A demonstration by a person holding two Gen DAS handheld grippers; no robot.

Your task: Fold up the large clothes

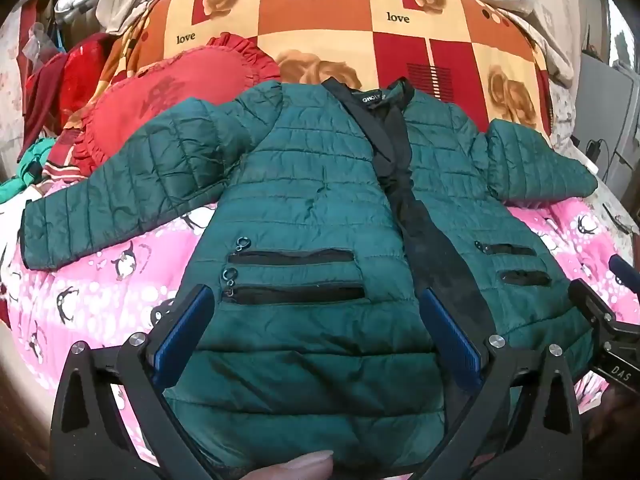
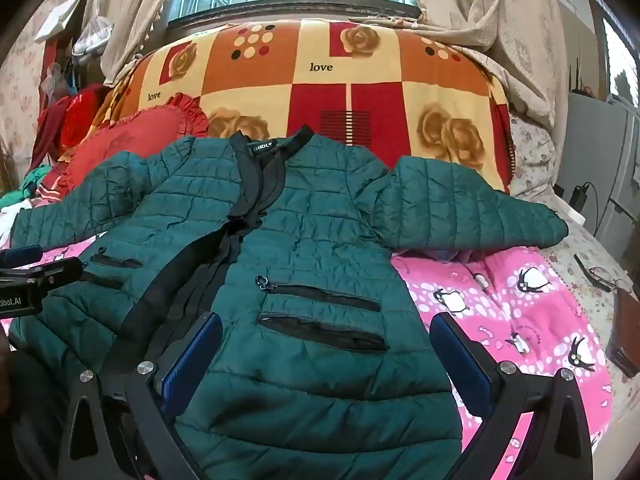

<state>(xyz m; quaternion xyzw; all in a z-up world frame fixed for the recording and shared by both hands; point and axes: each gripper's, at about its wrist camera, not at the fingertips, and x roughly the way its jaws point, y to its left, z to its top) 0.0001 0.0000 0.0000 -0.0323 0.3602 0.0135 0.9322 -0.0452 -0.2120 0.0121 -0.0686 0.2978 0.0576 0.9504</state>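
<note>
Green quilted jacket (image 1: pixel 312 200) flat on bed, collar far, hem near, left gripper (image 1: pixel 316 308) and right gripper (image 2: pixel 326 334) both spread wide above hem, holding nothing

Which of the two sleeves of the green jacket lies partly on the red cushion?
The sleeve at picture left: its upper part overlaps the red cushion. The other sleeve does not touch it.

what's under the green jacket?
The green jacket lies spread on a pink penguin-print blanket; its collar end overlaps the orange patterned cover, and one sleeve rests on the red ruffled cushion. Anything beneath its body is hidden.
</note>
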